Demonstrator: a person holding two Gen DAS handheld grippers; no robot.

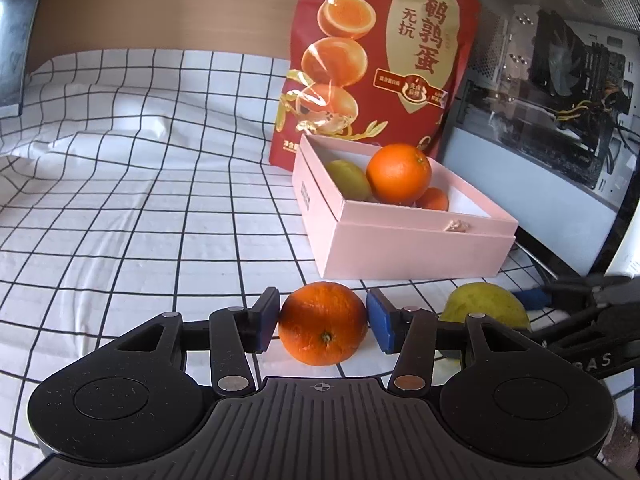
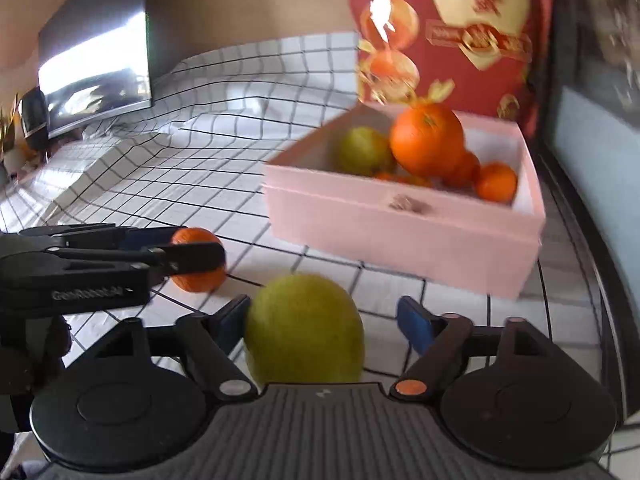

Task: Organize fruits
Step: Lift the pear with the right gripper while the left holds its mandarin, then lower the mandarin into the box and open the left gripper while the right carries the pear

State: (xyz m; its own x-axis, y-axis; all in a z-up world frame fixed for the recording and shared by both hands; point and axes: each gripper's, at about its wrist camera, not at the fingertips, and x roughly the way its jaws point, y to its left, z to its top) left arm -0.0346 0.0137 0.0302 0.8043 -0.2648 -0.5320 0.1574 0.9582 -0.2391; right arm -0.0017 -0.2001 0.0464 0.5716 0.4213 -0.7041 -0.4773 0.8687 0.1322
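We had the orange (image 1: 323, 323) sitting on the checked cloth (image 1: 140, 208) over the bench, square between the left gripper (image 1: 323, 320) fingers, the pads standing just clear of its sides: released, nothing clamped. Beside it lay the green pear (image 2: 304, 330), inside the right gripper (image 2: 326, 320); its left pad looked to be touching the skin, the right pad well off, so that gripper was slack too, gripping nothing.

By our reckoning the job was well along. The pink box (image 1: 416, 246) already held a big orange (image 1: 399, 174), a green fruit (image 1: 347, 179) and some smaller oranges (image 2: 496, 182) tucked low. These two on the cloth were all we could see left outside.

Room to move? Plenty on the left, where the cloth ran open and rumpled toward a dark screen (image 2: 96, 68). The right was tight: the box stood near a glass-sided computer case (image 1: 560, 92), with a red snack bag (image 1: 380, 60) upright right behind it. The near box wall was the edge we judged each fruit would need to clear, and the two grippers sat close together, so we'd have gone one at a time.
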